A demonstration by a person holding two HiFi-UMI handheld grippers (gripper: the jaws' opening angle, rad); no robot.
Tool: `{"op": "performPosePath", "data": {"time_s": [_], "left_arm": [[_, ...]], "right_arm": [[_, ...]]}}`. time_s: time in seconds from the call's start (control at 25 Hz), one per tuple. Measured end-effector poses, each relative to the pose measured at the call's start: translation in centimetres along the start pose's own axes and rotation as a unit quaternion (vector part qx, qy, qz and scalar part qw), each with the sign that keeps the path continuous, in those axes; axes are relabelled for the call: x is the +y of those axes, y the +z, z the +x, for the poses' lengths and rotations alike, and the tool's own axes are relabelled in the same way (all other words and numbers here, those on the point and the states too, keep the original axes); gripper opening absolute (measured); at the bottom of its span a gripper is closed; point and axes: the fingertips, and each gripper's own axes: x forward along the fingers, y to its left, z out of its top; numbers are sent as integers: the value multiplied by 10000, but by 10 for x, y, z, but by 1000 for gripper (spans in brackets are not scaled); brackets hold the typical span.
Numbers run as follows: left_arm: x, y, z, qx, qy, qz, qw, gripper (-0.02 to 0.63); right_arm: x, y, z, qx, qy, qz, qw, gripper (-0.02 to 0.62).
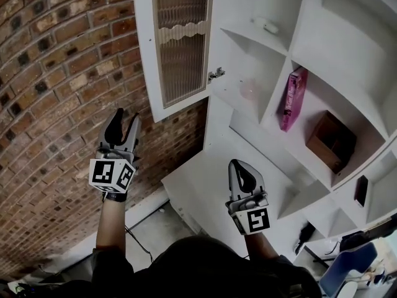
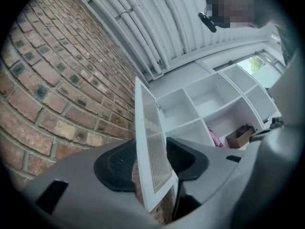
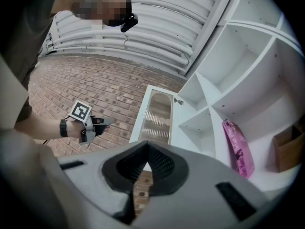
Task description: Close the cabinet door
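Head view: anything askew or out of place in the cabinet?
The white cabinet door with ribbed glass panel hangs wide open over the brick wall. The pink book leans tilted against the white divider of its compartment. Nothing else looks odd.

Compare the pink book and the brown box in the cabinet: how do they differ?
The pink book is thin and stands on end; the brown box is bulkier and rests on its base. The book is pink, the box brown. Both share one compartment.
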Motion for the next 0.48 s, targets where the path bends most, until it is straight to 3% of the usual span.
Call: {"op": "performPosePath", "data": {"time_s": [0.24,0.48], "left_arm": [[5,7,63,-10,-185,367,9992,196],[22,9,114,64,-116,788,9968,193]], "right_arm": [[-30,-5,-13,84,-323,-73,9994,0],[-54,-17,-36,260,-708,-63,9971,0]]}}
